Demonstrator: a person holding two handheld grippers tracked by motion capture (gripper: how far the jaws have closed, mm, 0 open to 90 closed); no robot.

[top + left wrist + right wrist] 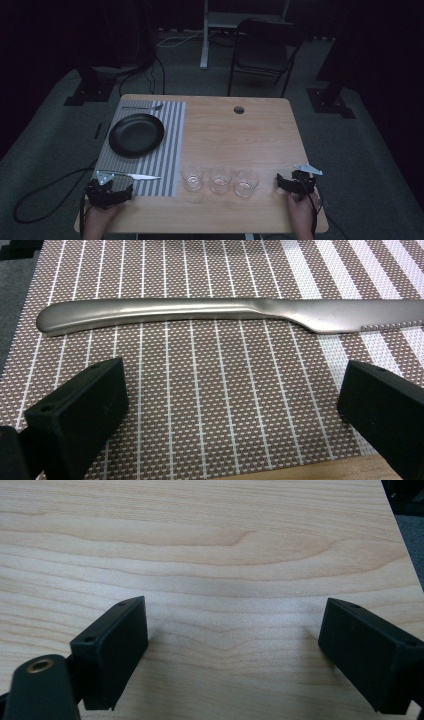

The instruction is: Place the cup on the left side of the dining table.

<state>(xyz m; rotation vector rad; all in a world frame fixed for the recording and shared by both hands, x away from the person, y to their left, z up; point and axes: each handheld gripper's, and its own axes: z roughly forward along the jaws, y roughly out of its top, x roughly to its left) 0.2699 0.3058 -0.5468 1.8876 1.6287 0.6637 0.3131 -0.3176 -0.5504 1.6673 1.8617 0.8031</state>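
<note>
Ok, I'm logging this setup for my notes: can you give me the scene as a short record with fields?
surface: wooden table
mat: striped placemat, table's left side
plate: black plate on the mat
cutlery: knife near edge of mat; fork beyond the plate
glasses: three glasses in a row
left claw: open, before the knife
right claw: open, over bare wood

You see a brushed, matt metal knife (200, 315) lying on a coarse woven placemat (210, 405). Your table (225, 540) is smooth pale wood; the three glasses (220, 180) look clear and glossy.

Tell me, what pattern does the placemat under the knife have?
Stripes: the placemat is brown weave with thin white lines, best seen in the left gripper view.
</note>
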